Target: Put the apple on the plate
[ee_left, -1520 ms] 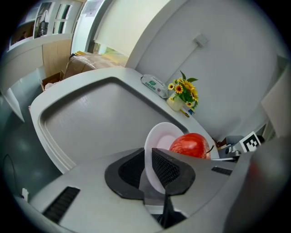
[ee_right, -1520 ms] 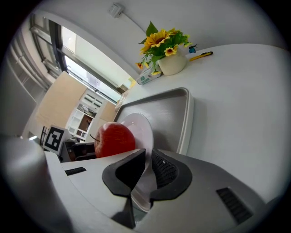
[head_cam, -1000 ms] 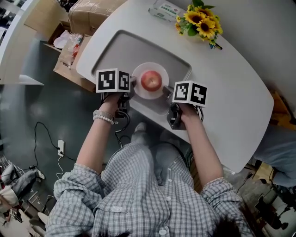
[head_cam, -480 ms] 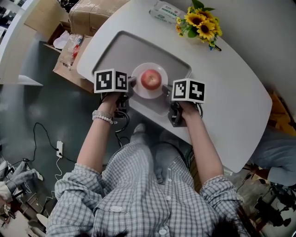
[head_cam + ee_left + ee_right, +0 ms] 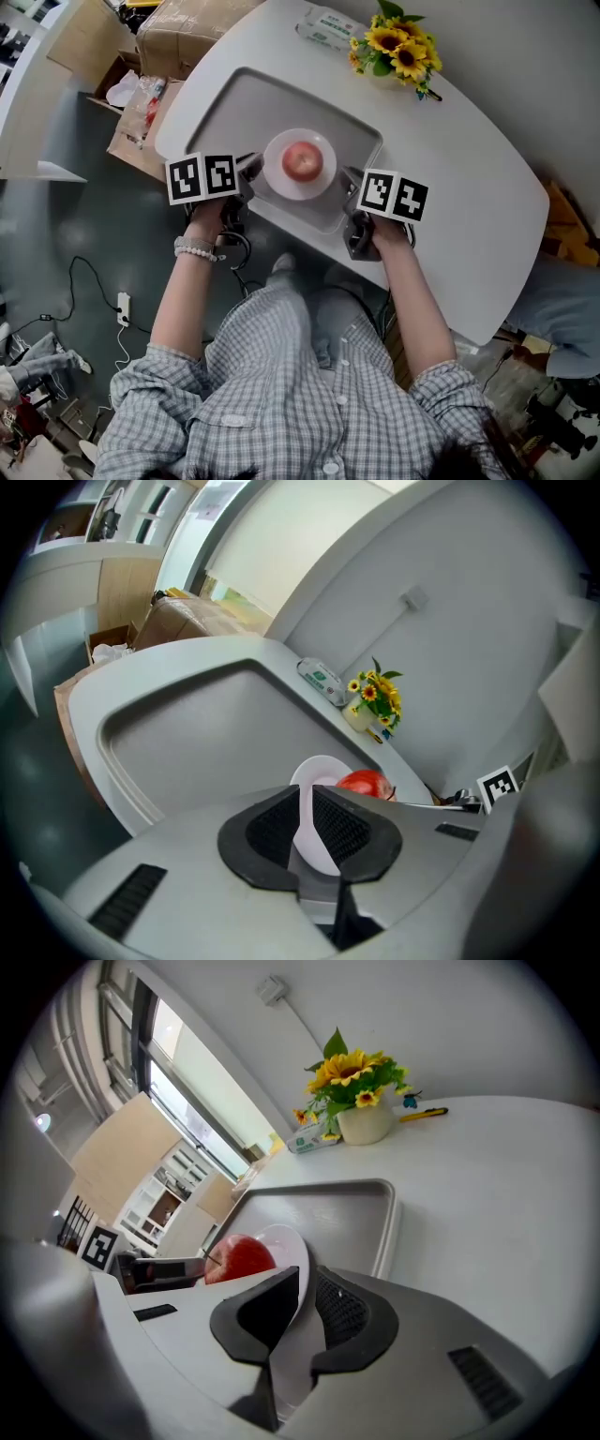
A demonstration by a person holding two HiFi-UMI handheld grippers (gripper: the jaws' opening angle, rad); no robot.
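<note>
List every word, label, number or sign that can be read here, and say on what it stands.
No text can be read anywhere.
On the packet beside the sunflowers: green print, too small to read.
On the left marker cube of the left hand-held gripper: black-and-white squares, no letters.
On the right marker cube of the right hand-held gripper: similar squares, no letters.

Soft, even daylight fills your head view. The white table (image 5: 469, 187) is bright without glare, the floor (image 5: 56, 234) on the left is dimmer, and shadows are faint. Both gripper views bulge like a fisheye and go black at the corners. A window (image 5: 183, 1072) blows out white in the right one. The left gripper (image 5: 307, 803) and right gripper (image 5: 307, 1283), close to the lens, look soft.
</note>
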